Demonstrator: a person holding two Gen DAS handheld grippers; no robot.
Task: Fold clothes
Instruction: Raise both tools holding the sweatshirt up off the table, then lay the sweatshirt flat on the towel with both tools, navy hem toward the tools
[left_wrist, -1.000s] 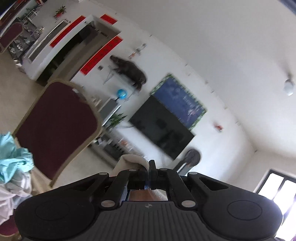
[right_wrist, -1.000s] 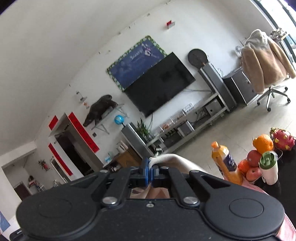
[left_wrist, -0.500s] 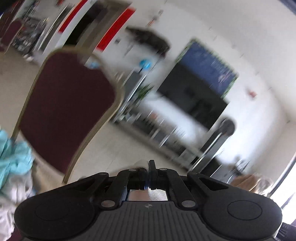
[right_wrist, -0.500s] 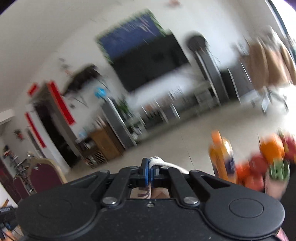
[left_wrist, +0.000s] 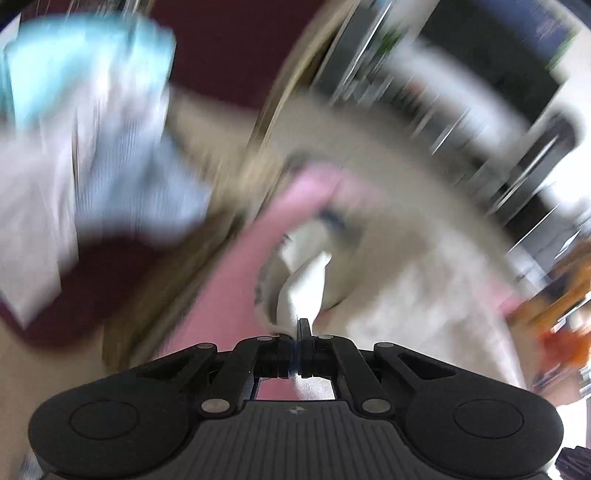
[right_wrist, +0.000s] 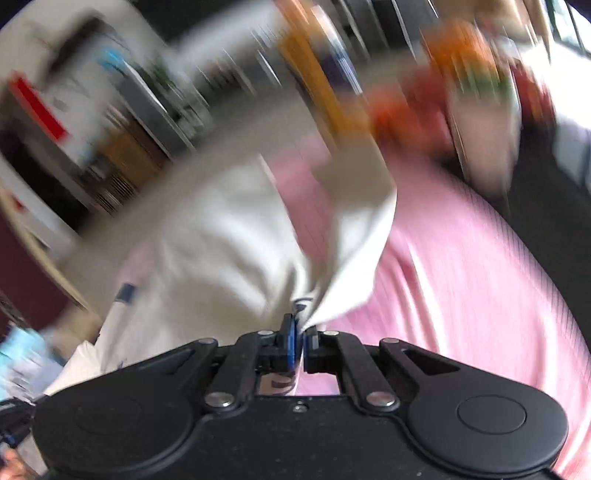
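A white garment (right_wrist: 229, 236) with dark print hangs from both grippers over a pink cloth-covered table (right_wrist: 461, 273). My left gripper (left_wrist: 301, 334) is shut on a bunched edge of the white garment (left_wrist: 306, 280), which rises in folds in front of it. My right gripper (right_wrist: 300, 338) still pinches another edge of the garment while its jaws are opening; a flap of the fabric spreads up and right of it. Both views are heavily blurred by motion and point steeply down at the table.
A heap of light blue and white clothes (left_wrist: 92, 140) lies on a dark red chair (left_wrist: 236, 48) at the left. An orange bottle (right_wrist: 325, 85) and fruit (right_wrist: 461, 74) stand at the table's far right edge. A TV and shelves line the far wall.
Both grippers have swung from pointing up at the wall and ceiling to pointing down at the pink table, dropping fast with the white garment still in them.
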